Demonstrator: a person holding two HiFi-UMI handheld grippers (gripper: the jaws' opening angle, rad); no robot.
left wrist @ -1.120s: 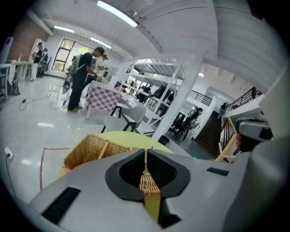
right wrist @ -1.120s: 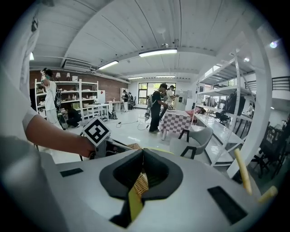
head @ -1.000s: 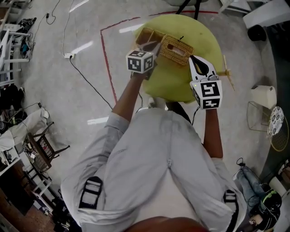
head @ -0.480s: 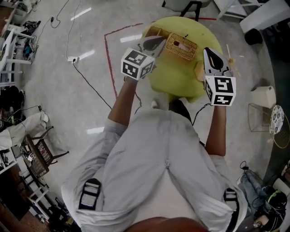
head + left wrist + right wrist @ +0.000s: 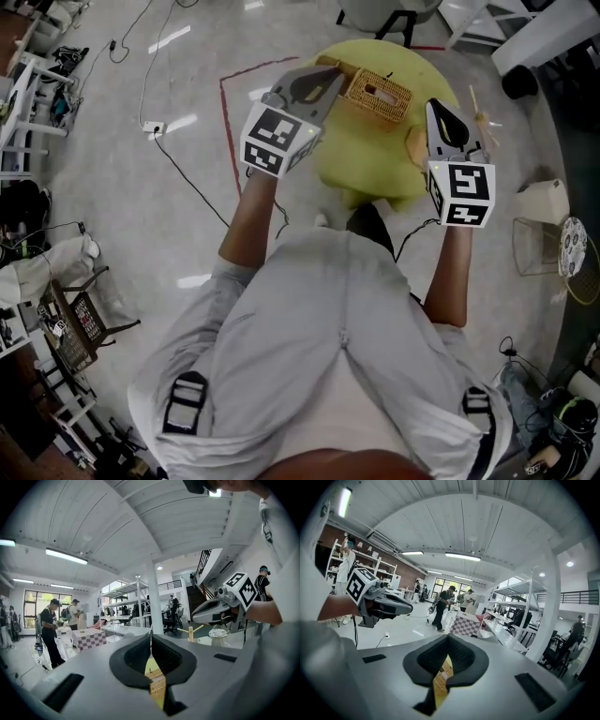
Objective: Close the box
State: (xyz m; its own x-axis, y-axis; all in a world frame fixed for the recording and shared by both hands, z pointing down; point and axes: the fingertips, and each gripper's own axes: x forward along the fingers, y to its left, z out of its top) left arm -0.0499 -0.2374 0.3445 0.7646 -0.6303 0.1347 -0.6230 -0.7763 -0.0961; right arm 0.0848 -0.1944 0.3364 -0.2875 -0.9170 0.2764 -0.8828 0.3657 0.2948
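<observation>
A woven wicker box (image 5: 377, 94) with its slotted lid lying flat on top sits on the round yellow-green table (image 5: 361, 164). My left gripper (image 5: 330, 79) hangs above the table's left part, next to the box, with its jaws shut and nothing between them. My right gripper (image 5: 436, 108) hovers to the right of the box, also shut and empty. In the left gripper view the closed tips (image 5: 151, 638) point out into the room, with a strip of the box (image 5: 157, 680) showing below them. The right gripper view shows the same: closed tips (image 5: 448, 638) over the box (image 5: 442, 677).
A tan object (image 5: 415, 146) lies at the table's right edge, and a wooden peg stand (image 5: 482, 120) is beside it. On the floor are a white box (image 5: 546, 199), a wire basket (image 5: 532, 246), a cable (image 5: 187, 173) and a red tape line (image 5: 228, 131). People stand in the room (image 5: 50, 630).
Both grippers have drawn back from the box and risen toward the camera: the left to the left, the right out to the right. The box stays on the table.
</observation>
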